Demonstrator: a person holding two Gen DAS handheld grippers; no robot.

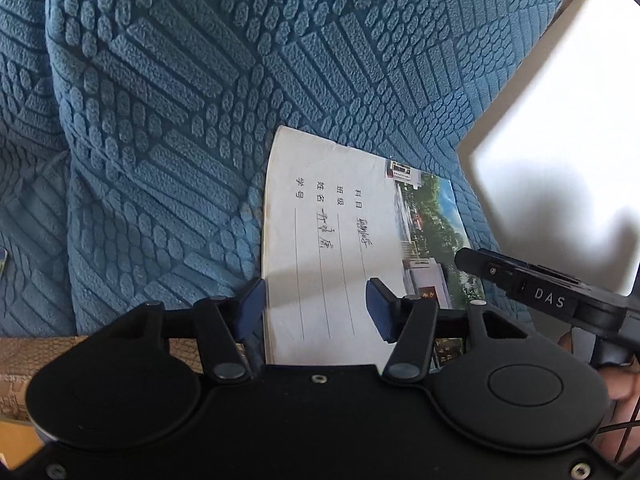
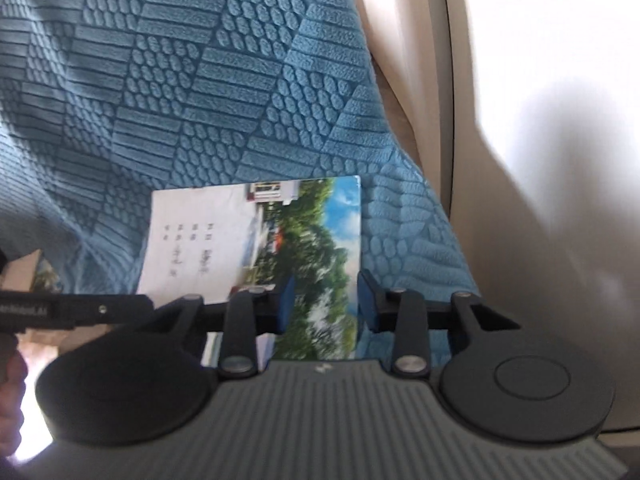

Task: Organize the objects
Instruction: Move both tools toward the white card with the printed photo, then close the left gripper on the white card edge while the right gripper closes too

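Thin exercise book (image 1: 340, 240) lying flat on the blue quilted cover (image 1: 168, 128), cover side up: white half with handwritten name lines, photo strip of trees and sky along the other long edge. Everything below is relative to the book. Left gripper (image 1: 316, 308) sits over its near short edge, on the white half; one blue pad lines up with the book's left long edge, the other sits over the page near the photo strip. Jaws part-way apart, nothing pinched as far as I can see. Right gripper (image 2: 326, 304) is over the same near edge but on the photo half, pads straddling the strip, outer one about level with the book's right long edge; jaws narrower than the left's, a gap shows on both sides, so not holding. Whether any pad actually touches paper: can't tell, right wrist view is blurred. The right gripper's finger (image 1: 520, 276) also shows in the left view, just beside the book's photo edge. White panel (image 1: 560, 128) lies beyond that edge. Handling guess: light, floppy, soft-cover, will sag and fan if lifted from one corner. Glossy cover likely slippery; the soft quilt gives under it, so scooping under an edge is awkward. Best bet: pinch the near short edge at both spots, one gripper per half, all pages in the bite. Risk: grabbing only the top cover and it flips open.
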